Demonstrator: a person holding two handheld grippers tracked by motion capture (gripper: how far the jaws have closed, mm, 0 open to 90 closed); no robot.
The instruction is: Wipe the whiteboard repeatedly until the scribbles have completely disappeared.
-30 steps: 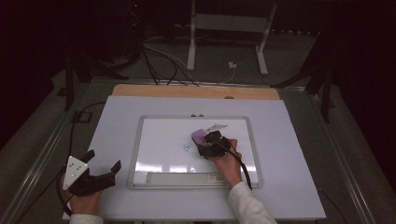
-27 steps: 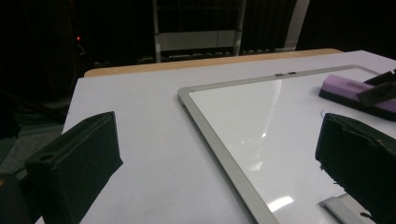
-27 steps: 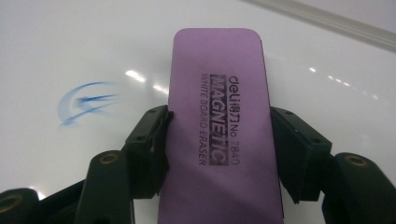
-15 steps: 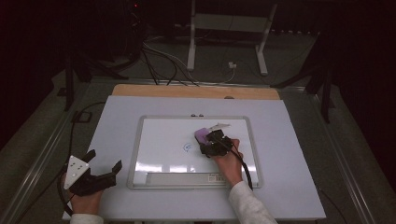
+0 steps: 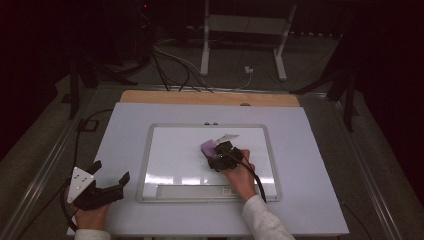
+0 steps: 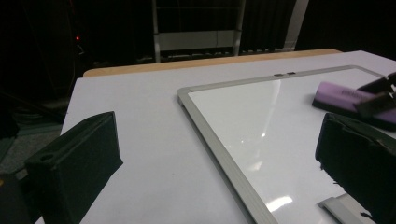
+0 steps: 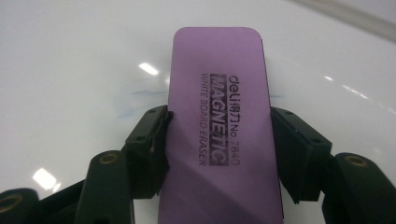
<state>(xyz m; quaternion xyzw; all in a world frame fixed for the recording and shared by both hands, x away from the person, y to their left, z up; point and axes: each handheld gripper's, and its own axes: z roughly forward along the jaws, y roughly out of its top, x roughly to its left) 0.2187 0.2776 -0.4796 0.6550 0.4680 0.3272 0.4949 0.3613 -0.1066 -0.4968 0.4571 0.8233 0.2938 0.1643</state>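
both right gripper (image 7: 217, 154) jaws clamp the eraser (image 7: 219, 116) mid-whiteboard (image 5: 165, 150), frame well apart.

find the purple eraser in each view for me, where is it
High view: purple eraser at the whiteboard's centre, in the right gripper.
Left gripper view: far right edge.
Right gripper view: centre, between the jaws.
Shared landmark: the whiteboard.

Purple magnetic whiteboard eraser (image 7: 219, 126): flat rectangular block, rounded corners, black print on top. Lies flat on whiteboard (image 7: 70, 70), lengthwise between jaws, sides pinched by both, far end projecting beyond jaw tips. Faint blue smears just beside.
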